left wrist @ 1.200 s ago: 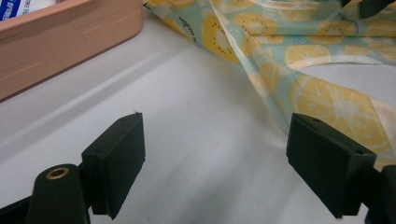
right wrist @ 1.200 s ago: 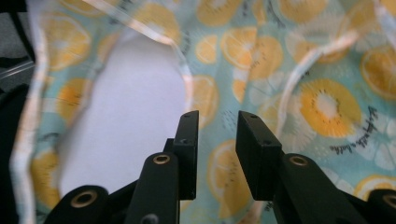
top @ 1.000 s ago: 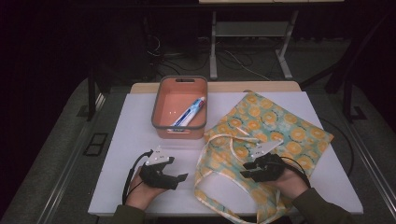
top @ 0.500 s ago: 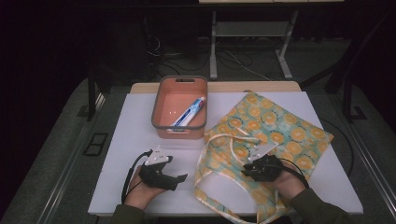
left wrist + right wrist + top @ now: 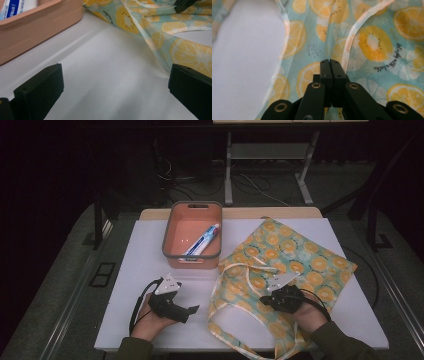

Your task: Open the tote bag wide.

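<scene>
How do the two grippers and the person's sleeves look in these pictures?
Both grippers are black. The left gripper bears a grey three-cornered plate on top, and a black cable loops from it beside the hand. The right gripper also trails a black cable in a loop. Its own view shows flat black linkage bars with brass-coloured rivets. The jaws are blocky and matt black. The sleeves are dark olive green.

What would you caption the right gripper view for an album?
Closed tongs pinch a fold of the lemon-print cloth bag.
</scene>
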Motion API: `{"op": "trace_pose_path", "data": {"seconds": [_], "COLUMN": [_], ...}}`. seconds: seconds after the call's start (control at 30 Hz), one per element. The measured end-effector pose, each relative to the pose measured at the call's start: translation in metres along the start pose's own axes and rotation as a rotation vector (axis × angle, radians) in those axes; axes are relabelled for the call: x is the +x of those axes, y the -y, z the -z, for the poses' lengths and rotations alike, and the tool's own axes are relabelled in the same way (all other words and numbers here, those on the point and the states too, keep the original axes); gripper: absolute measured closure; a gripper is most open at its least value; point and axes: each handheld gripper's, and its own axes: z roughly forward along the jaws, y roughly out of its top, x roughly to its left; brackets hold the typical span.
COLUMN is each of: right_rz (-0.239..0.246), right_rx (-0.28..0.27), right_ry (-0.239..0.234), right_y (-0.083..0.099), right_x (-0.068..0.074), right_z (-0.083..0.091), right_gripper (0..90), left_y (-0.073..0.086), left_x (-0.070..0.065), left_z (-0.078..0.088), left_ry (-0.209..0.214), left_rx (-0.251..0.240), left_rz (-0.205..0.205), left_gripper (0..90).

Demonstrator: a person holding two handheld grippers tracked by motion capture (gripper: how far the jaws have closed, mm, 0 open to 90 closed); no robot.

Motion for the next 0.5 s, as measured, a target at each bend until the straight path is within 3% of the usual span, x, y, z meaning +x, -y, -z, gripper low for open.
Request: {"op": "trace_pose_path", "data": {"seconds": [0.27, 0.5], "right_rz": [-0.062, -0.124], "right_rx": [-0.119, -0.181], "right_ry": [0.008, 0.069], "right_y": [-0.003, -0.003], "right_x": [-0.017, -0.045], "right_z": [0.024, 0.037], "right_gripper": [89.2, 89.2], "left_y": [0.0, 0.0], "left_x": [-0.003, -0.003], "left_z": [-0.001, -0.001], "left_ry": [0.005, 0.003], "left_rx": [0.01, 0.007], "left_rz": [-0.004, -0.001], "left_gripper": [0.0, 0.0]}}
